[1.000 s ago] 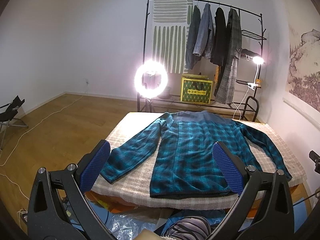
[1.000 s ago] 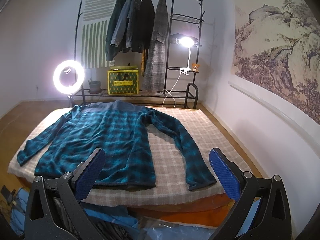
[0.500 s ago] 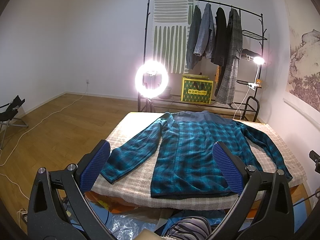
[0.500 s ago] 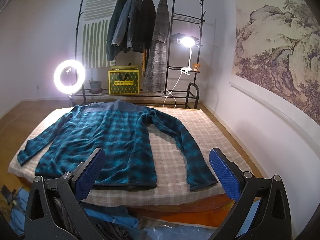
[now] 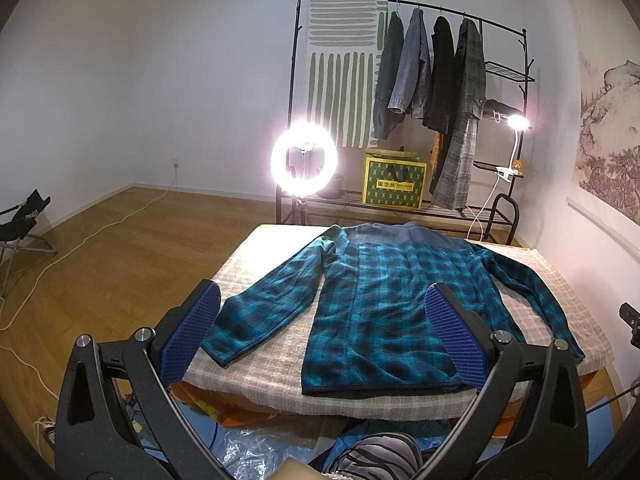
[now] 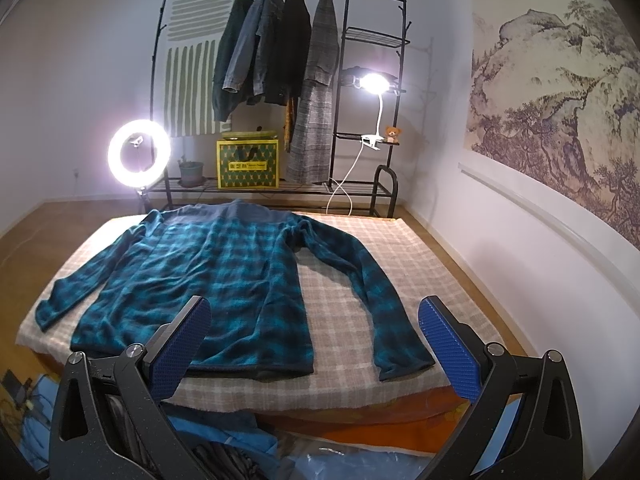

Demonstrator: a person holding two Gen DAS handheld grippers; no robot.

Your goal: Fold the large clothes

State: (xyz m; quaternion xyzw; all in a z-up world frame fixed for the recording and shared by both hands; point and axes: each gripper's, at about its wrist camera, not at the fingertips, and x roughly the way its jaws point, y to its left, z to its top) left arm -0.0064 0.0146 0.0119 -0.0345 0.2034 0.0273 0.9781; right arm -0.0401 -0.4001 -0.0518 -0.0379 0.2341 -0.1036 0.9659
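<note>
Shirt flat on bed, sleeves spread

both grippers: black arms, silver screws, blue ribbed pads

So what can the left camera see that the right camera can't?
Only the left wrist view shows the black folding chair on the wooden floor and a wall socket. Only the right wrist view shows the potted plant on the rack's bottom shelf. Both show the blue plaid shirt spread flat on the checked table cover, the ring light and the yellow box.
</note>
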